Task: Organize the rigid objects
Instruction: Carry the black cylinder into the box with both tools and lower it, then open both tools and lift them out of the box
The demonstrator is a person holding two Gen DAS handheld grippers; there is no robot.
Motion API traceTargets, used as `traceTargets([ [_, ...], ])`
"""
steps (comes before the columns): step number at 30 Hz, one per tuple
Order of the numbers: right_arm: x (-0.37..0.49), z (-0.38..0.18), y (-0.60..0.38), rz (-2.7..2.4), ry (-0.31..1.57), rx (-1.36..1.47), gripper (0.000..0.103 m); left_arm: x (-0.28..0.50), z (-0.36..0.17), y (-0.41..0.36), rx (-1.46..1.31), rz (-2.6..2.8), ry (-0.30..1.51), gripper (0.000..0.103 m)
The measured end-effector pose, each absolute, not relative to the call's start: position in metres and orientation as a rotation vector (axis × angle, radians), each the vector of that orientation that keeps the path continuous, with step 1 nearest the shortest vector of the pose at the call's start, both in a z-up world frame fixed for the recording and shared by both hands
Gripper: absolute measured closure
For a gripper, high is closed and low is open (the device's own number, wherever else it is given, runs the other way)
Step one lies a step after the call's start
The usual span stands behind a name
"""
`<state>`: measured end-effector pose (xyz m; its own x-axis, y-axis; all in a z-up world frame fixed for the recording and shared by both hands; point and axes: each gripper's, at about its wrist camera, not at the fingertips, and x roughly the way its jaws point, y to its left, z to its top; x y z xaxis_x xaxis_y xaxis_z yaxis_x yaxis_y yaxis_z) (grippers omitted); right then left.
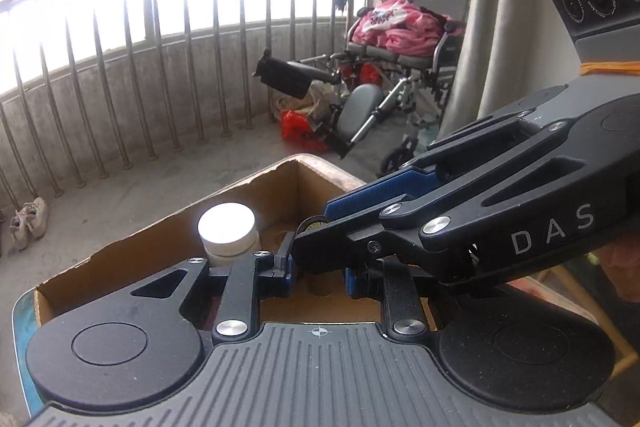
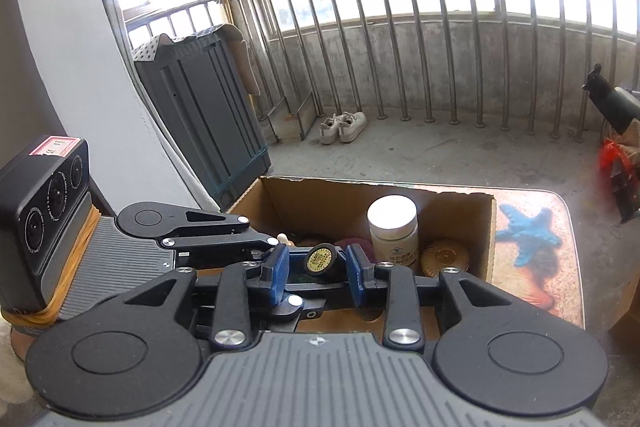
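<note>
An open cardboard box [image 2: 460, 205] stands on the table; it also shows in the left wrist view [image 1: 256, 187]. A white-capped bottle [image 2: 394, 231] stands upright inside it, seen also in the left wrist view [image 1: 229, 233]. A gold ribbed lid [image 2: 444, 257] lies beside the bottle. My right gripper [image 2: 319, 269] is shut on a small dark bottle with a gold cap [image 2: 320, 259], held over the box. In the left wrist view the right gripper [image 1: 310, 231] crosses in front with that gold cap [image 1: 314, 225]. My left gripper [image 1: 318, 273] is over the box, jaws apart; what lies between them is hidden.
The table carries a mat with a blue starfish print [image 2: 528, 231]. A wheelchair [image 1: 400, 67] with pink cloth stands at the back right. A dark cabinet [image 2: 200, 107] stands by the wall, white shoes [image 2: 342, 127] by the metal railing [image 2: 440, 27].
</note>
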<state>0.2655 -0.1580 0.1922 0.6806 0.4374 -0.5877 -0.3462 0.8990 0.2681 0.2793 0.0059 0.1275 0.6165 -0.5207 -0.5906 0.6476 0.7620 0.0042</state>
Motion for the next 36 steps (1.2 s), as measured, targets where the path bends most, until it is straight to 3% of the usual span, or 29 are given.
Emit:
traceTargets([
  [11, 0.348, 0.116, -0.172, 0.501, 0.894, 0.340, 0.069, 0.333, 0.084, 0.003, 0.396, -0.674, 0.809, 0.082],
  [21, 0.363, 0.095, -0.177, 0.496, 0.968, 0.418, 0.069, 0.342, 0.075, 0.000, 0.477, -0.659, 0.916, 0.082],
  [31, 0.354, 0.098, -0.176, 0.480, 0.946, 0.381, 0.068, 0.340, 0.078, 0.001, 0.478, -0.644, 0.907, 0.080],
  [32, 0.353, 0.100, -0.176, 0.485, 0.943, 0.382, 0.067, 0.339, 0.079, 0.002, 0.483, -0.639, 0.906, 0.078],
  [34, 0.351, 0.104, -0.175, 0.482, 0.937, 0.372, 0.067, 0.336, 0.082, 0.003, 0.486, -0.624, 0.889, 0.064],
  [35, 0.350, 0.107, -0.174, 0.472, 0.933, 0.355, 0.066, 0.334, 0.084, 0.003, 0.491, -0.610, 0.877, 0.050],
  [36, 0.349, 0.109, -0.173, 0.461, 0.935, 0.338, 0.065, 0.331, 0.087, 0.002, 0.502, -0.589, 0.859, 0.045],
])
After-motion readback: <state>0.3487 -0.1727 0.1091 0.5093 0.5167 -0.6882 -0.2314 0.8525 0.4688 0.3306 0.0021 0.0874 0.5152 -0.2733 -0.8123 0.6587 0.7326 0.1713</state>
